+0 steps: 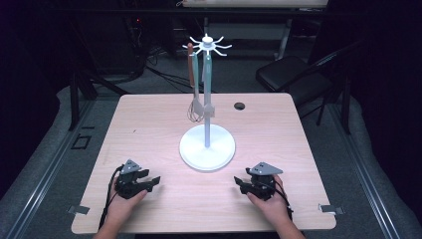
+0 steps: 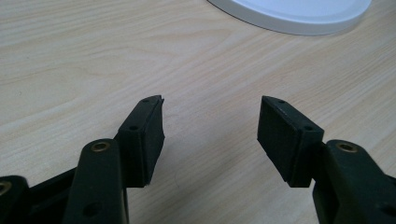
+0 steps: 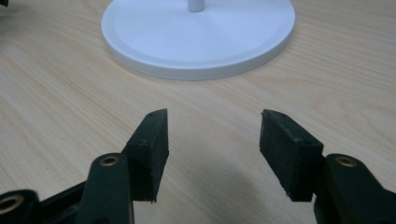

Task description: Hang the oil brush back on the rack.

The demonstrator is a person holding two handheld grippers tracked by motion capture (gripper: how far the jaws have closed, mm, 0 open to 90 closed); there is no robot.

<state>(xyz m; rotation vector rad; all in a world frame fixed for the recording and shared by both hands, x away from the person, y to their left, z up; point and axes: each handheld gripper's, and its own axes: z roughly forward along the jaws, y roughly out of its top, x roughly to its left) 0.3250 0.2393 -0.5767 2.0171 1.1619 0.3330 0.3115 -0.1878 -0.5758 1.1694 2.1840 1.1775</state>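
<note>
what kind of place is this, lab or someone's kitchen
Most likely a lab or recording room, not a kitchen: a bare wooden table with a white utensil stand, dark surroundings with cables on the floor, and a folding chair behind.

Black left gripper (image 1: 149, 182) and right gripper (image 1: 241, 185), grey three-cornered top plates, brass screws, blocky black fingers (image 2: 144, 135), trailing cables
</note>
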